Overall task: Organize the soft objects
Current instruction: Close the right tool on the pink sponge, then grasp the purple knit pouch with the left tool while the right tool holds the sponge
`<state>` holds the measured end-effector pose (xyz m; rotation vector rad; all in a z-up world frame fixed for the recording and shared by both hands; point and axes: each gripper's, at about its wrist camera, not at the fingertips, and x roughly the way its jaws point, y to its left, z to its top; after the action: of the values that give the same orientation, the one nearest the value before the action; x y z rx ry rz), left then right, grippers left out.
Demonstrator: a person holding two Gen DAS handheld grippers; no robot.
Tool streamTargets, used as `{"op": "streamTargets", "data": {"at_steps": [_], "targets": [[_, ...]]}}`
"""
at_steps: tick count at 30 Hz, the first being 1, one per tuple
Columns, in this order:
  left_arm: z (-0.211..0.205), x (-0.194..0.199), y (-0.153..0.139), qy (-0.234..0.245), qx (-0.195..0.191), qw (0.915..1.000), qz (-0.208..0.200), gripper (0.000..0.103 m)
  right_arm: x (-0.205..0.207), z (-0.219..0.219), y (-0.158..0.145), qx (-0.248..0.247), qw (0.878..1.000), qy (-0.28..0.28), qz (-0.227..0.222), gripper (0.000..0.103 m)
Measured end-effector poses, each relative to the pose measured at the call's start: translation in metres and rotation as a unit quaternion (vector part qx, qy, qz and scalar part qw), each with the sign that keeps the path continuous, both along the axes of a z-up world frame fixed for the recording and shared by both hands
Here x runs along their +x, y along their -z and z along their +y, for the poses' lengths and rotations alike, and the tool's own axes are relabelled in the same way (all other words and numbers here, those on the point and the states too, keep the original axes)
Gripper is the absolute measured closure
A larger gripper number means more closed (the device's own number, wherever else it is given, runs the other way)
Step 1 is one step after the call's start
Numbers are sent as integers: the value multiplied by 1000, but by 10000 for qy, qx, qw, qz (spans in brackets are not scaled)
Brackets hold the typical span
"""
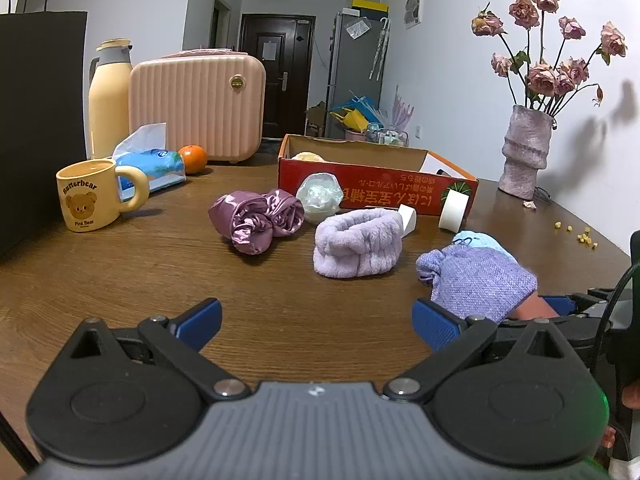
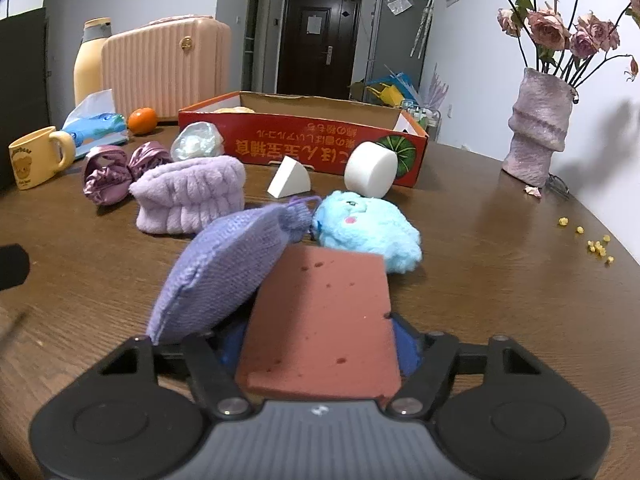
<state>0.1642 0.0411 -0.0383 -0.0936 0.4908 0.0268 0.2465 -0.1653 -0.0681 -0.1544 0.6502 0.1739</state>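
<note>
My right gripper (image 2: 320,344) is shut on a reddish-brown sponge (image 2: 324,320), held low over the table; a lilac knit pouch (image 2: 216,272) leans against it on the left. A blue plush toy (image 2: 368,228) lies just beyond. A purple fluffy headband (image 2: 188,196), a purple satin scrunchie (image 2: 112,172), an iridescent ball (image 2: 198,142), a white wedge sponge (image 2: 290,180) and a white round sponge (image 2: 370,168) lie before the red cardboard box (image 2: 304,140). My left gripper (image 1: 320,320) is open and empty, above bare table; the pouch (image 1: 476,276) sits by its right finger.
A Butterbear mug (image 1: 90,196), tissue pack (image 1: 152,164), orange (image 1: 193,159), thermos (image 1: 110,96) and pink case (image 1: 196,104) stand at the back left. A black bag (image 1: 36,120) is at far left. A vase of dried roses (image 1: 524,148) is at the back right, with yellow crumbs (image 1: 580,234) near it.
</note>
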Motion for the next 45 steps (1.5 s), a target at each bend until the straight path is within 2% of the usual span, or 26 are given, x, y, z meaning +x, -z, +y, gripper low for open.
{"op": "streamTargets", "data": {"at_steps": [20,37,45], "targets": [[-15,-6,-11,29,153,9998,-116,0,-19,-24,-15,322,9990,32,-319,35],[-60,-8,-20,214,483,9985,-148,0,-32,-73,-22,640,9959,246,-582,35],[-87,3,-13,396,601,9974,41,0,-31,-103,-16,782,9943,417,-596,35]]}}
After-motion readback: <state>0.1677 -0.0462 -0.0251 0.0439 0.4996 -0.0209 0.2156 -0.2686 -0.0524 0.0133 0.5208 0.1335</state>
